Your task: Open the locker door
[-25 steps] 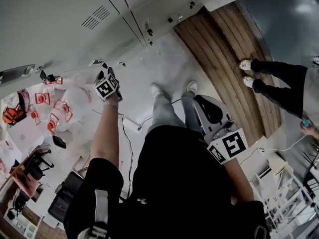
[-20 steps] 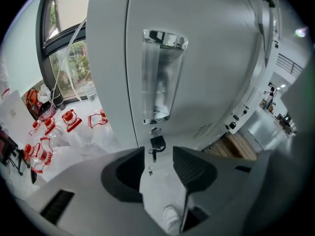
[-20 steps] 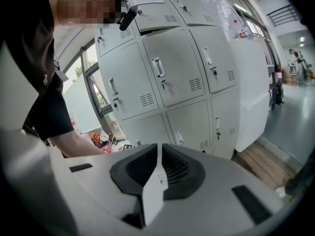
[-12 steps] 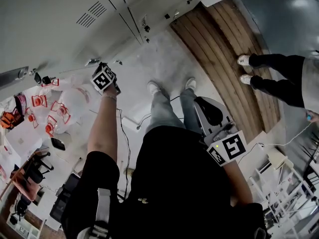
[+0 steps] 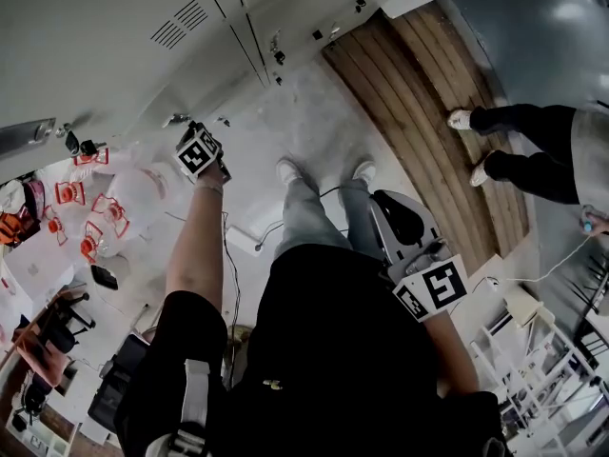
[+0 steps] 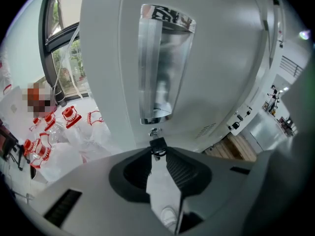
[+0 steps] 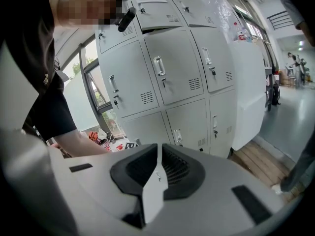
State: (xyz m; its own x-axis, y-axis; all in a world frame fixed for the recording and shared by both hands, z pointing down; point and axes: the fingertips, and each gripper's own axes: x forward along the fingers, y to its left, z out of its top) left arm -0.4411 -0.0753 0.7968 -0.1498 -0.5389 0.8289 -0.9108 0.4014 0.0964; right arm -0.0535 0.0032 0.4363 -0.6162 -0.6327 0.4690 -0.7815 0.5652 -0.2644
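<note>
We stand on a pale speckled floor (image 5: 314, 112) that gives way to a strip of wooden boards (image 5: 428, 112), facing a bank of grey steel lockers (image 5: 114, 27); a bystander's legs (image 5: 533, 150) are at the far right. From the head view, the left gripper (image 5: 197, 146) reaches out and down to a low locker door (image 5: 133, 89), just beside clear bags of red-capped bottles (image 5: 95, 208), while the right gripper (image 5: 385, 198) hangs by our hip, well apart from the lockers. In the left gripper view, the door fills the frame with its chromed recessed handle (image 6: 162, 68) upright above the lock. The jaws have just been closing and now appear to pinch the small black key (image 6: 157, 144) at their very tips. We judge the door light, stiff and freely hinged. The key is tiny, thin and easy to slip off, so it wants a square pinch on its head and a turn about its own axis. The polished handle looks slick and is better hooked at its lip than squeezed. In the right gripper view we see the whole bank of lockers at a distance and our own outstretched arm (image 7: 74, 141). Its jaws are drawn together at the tips, with nothing between them.
</note>
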